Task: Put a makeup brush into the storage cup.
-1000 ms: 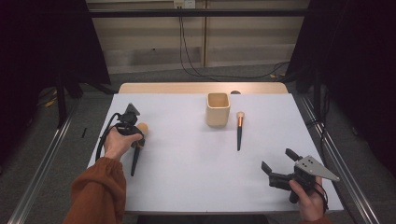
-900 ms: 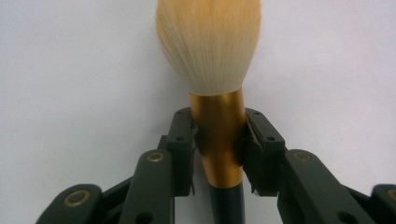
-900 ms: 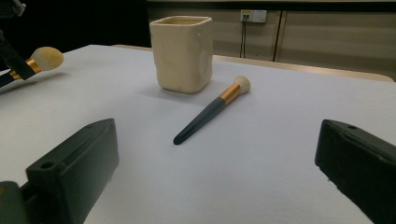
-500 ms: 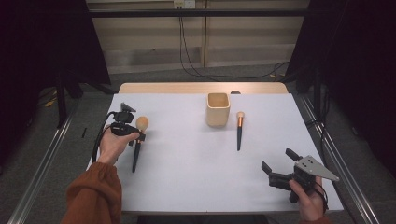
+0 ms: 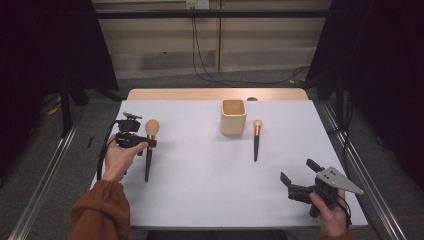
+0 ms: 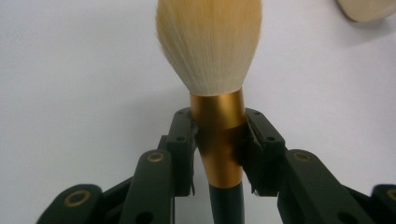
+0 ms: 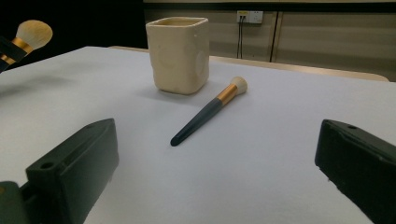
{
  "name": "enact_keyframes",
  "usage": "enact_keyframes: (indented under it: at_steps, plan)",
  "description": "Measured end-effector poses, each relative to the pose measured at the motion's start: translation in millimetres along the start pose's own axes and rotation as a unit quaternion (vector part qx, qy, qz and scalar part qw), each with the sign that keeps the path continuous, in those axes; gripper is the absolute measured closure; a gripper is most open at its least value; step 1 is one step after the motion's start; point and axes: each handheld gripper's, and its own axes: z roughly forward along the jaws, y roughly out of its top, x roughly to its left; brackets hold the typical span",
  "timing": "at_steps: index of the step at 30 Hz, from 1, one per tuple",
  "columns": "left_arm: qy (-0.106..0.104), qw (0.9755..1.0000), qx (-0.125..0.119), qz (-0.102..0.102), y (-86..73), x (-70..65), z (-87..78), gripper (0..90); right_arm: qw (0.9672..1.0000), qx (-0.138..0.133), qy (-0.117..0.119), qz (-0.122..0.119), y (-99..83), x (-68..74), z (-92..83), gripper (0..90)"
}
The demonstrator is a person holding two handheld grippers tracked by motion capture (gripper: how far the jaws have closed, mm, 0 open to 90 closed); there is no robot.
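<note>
Left gripper (image 5: 148, 143) clamping large brush (image 5: 149, 145) at the gold ferrule (image 6: 219, 135), jaws pressing both sides. In the high view, brush long axis running 12-to-6: cream head toward 12, dark handle trailing toward 6, tip hanging over the white table (image 5: 200, 200). Sitting at roughly 9 o'clock of the table, well apart from the cream cup (image 5: 233, 117). In the left gripper view, bristles fanning straight up and ahead of the jaws.

Right gripper (image 5: 300, 176) idling at about 5 o'clock of the table, jaws spread wide, gripping nothing. Small brush (image 5: 256, 140) lying flat just beside the cup at its 3 o'clock, head toward 12, handle toward 6, roughly parallel to the held one.

Versus a second ago: left hand sitting a bit further toward 12, large brush now raised off the surface with more of the head showing clear of the hand. Right gripper, small brush and cup unchanged.
</note>
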Motion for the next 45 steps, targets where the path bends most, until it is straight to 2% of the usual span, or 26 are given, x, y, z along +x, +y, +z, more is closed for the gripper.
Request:
enact_keyframes:
  at_steps: [3,5,9,10,14,15,18,20,23,25,26,27,28,29,30,31,32,34,36,40,42,43,44,45]
  plan:
    - [-0.008,0.9993,-0.035,0.002,-2.3,-3.1,-3.7,66.8,1.0,-0.001,0.0,0.001,0.0,0.2,-0.1,0.0]
    - [-0.01,0.9987,-0.047,0.014,-2.8,-3.5,-7.5,66.8,1.0,-0.001,0.0,0.002,-0.1,0.1,0.0,0.0]
    - [-0.013,0.9968,-0.076,0.021,-4.1,-6.3,-12.9,66.8,1.0,-0.001,0.001,0.002,0.0,0.2,0.0,0.0]
    - [-0.013,0.9968,-0.076,0.021,-4.1,-6.3,-12.9,66.8,1.0,-0.001,0.001,0.002,0.0,0.2,0.0,0.0]
    - [-0.015,0.9932,-0.11,0.037,-7.9,-5.9,-19.2,66.8,1.0,-0.001,0.002,0.001,-0.1,0.2,-0.2,0.0]
    - [-0.015,0.9932,-0.11,0.037,-7.9,-5.9,-19.2,66.8,1.0,-0.001,0.002,0.001,-0.1,0.2,-0.2,0.0]
    - [-0.021,0.9906,-0.13,0.034,-10.7,-4.4,-21.6,66.8,1.0,-0.001,0.004,0.003,-0.1,0.4,0.2,0.0]
    - [-0.032,0.9904,-0.133,0.022,-12.1,-2.4,-22.8,66.8,1.0,0.0,0.004,0.002,-0.2,0.6,0.3,0.0]
    - [-0.029,0.9887,-0.145,0.023,-14.2,-2.2,-25.6,66.8,1.0,0.0,0.005,0.002,-0.2,0.7,0.3,0.0]
    - [-0.032,0.9866,-0.158,0.024,-15.8,-2.5,-27.5,66.7,1.0,0.001,0.005,0.004,-0.3,0.6,0.3,0.0]
    - [-0.038,0.9836,-0.173,0.031,-17.5,-2.8,-29.0,66.7,1.0,0.001,0.006,0.005,-0.4,0.6,0.3,0.0]
    - [-0.038,0.9836,-0.173,0.031,-17.5,-2.8,-29.0,66.7,1.0,0.0,0.008,0.004,-0.3,0.7,0.1,0.0]
    - [-0.043,0.982,-0.181,0.033,-18.6,-3.1,-29.7,66.7,1.0,-0.001,0.009,0.005,-0.1,1.0,0.0,0.0]
    - [-0.049,0.9801,-0.189,0.035,-19.7,-3.1,-30.1,66.7,0.9999,-0.002,0.01,0.005,-0.1,1.2,-0.2,0.0]
    - [-0.055,0.9764,-0.205,0.039,-21.8,-3.7,-31.7,66.7,0.9999,-0.002,0.011,0.005,0.0,1.4,-0.3,0.0]
    - [-0.06,0.9751,-0.209,0.041,-22.4,-3.5,-32.1,66.7,0.9999,-0.002,0.012,0.005,-0.1,1.6,-0.3,0.0]
    - [-0.06,0.9751,-0.209,0.041,-22.4,-3.5,-32.1,66.8,0.9999,-0.001,0.013,0.005,-0.1,1.6,-0.2,0.0]
    - [-0.071,0.9727,-0.217,0.042,-24.5,-4.2,-34.1,66.7,0.9999,-0.001,0.016,0.007,-0.2,1.8,0.1,0.0]
    - [-0.071,0.9721,-0.22,0.042,-25.3,-5.6,-35.1,66.7,0.9998,0.001,0.019,0.01,-0.3,2.2,0.3,0.0]
    - [-0.078,0.9648,-0.244,0.058,-29.0,-15.1,-41.0,66.7,0.9996,0.001,0.025,0.016,-0.4,2.5,1.5,0.0]
    - [-0.08,0.9601,-0.261,0.063,-30.0,-17.8,-42.8,66.6,0.9995,0.001,0.027,0.014,-0.3,3.2,1.4,0.0]
    - [-0.08,0.9601,-0.261,0.063,-30.0,-17.8,-42.8,66.6,0.9995,0.0,0.028,0.015,-0.1,3.6,1.2,0.0]
    - [-0.082,0.9565,-0.272,0.065,-30.7,-18.9,-44.6,66.6,0.9995,0.0,0.028,0.014,-0.2,3.7,1.2,0.0]
    - [-0.082,0.9565,-0.272,0.065,-30.7,-18.9,-44.6,66.6,0.9995,0.0,0.029,0.013,-0.2,3.7,1.3,0.0]
